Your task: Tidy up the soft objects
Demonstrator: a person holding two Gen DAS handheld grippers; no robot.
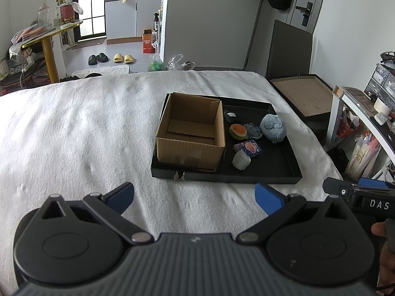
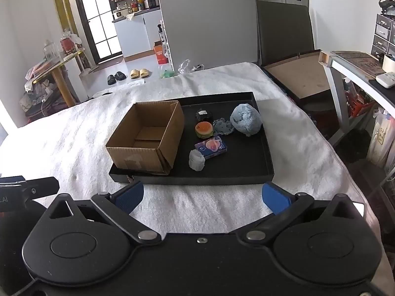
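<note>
A black tray (image 1: 291, 172) (image 2: 267, 157) lies on a white towel-covered bed. An empty open cardboard box (image 1: 191, 133) (image 2: 148, 138) stands in the tray's left half. To its right lie a fluffy blue ball (image 1: 273, 127) (image 2: 246, 120), a burger squishy (image 1: 238, 131) (image 2: 204, 129), a grey-blue flat toy (image 1: 253, 130) (image 2: 223, 126), a purple packet (image 1: 248, 148) (image 2: 211, 147), a pale grey lump (image 1: 240, 160) (image 2: 196, 160) and a dark item (image 1: 231, 117) (image 2: 204, 115). My left gripper (image 1: 195, 197) and right gripper (image 2: 202, 197) are open and empty, short of the tray's near edge.
The white bed cover (image 1: 74, 135) spreads to the left. A flat brown board in a black frame (image 1: 306, 93) (image 2: 296, 74) lies past the bed's right side. A desk with clutter (image 1: 370, 113) (image 2: 358, 74) stands at the right. Slippers (image 1: 111, 58) lie on the far floor.
</note>
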